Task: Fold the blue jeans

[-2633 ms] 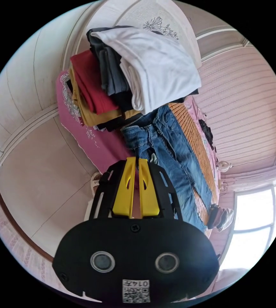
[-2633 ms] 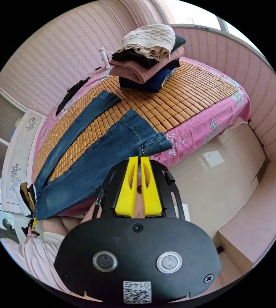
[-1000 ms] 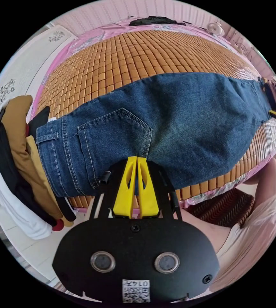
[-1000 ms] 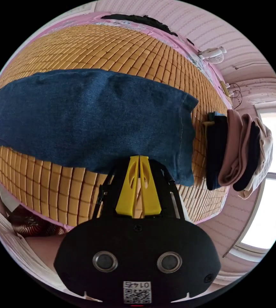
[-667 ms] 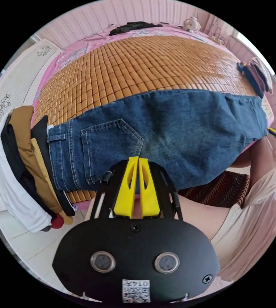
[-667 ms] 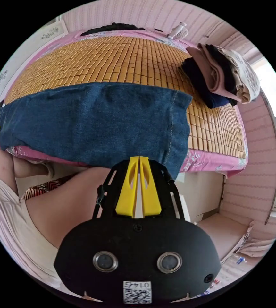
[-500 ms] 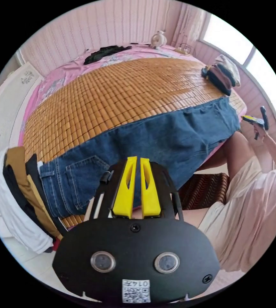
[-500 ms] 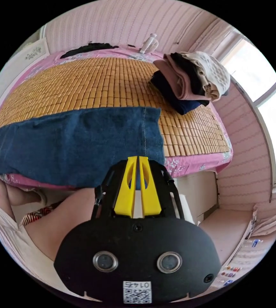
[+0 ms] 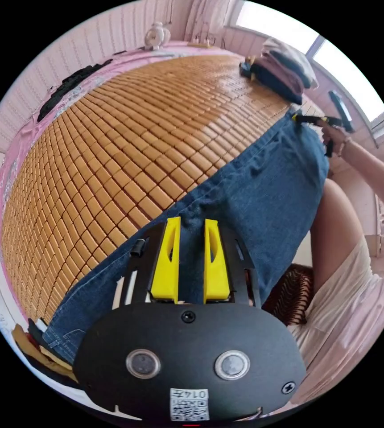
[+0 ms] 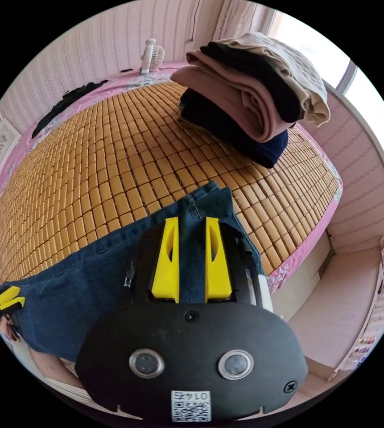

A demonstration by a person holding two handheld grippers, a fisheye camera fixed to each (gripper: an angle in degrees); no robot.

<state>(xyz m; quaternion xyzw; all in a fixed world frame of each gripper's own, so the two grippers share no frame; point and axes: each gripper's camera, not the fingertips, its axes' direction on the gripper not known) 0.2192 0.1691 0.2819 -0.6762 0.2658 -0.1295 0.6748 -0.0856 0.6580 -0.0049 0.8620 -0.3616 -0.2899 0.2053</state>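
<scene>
The blue jeans lie folded lengthwise, leg on leg, along the near edge of the bed's bamboo mat. My left gripper stands open over the upper part of the jeans, with denim showing between its yellow jaws. My right gripper stands open over the hem end of the jeans, denim between its jaws as well. The right gripper appears in the left gripper view at the hem, held by a hand. At the far left of the right gripper view sits the left gripper.
A stack of folded clothes sits on the mat just beyond the hem. Another folded pile lies past the waistband. A small fan and a dark garment are at the bed's far side. The person's leg is against the bed edge.
Both grippers were shut and are now open, lowered onto the jeans' near edge. Since 2.6 s ago, the spread legs have been laid one on the other.
</scene>
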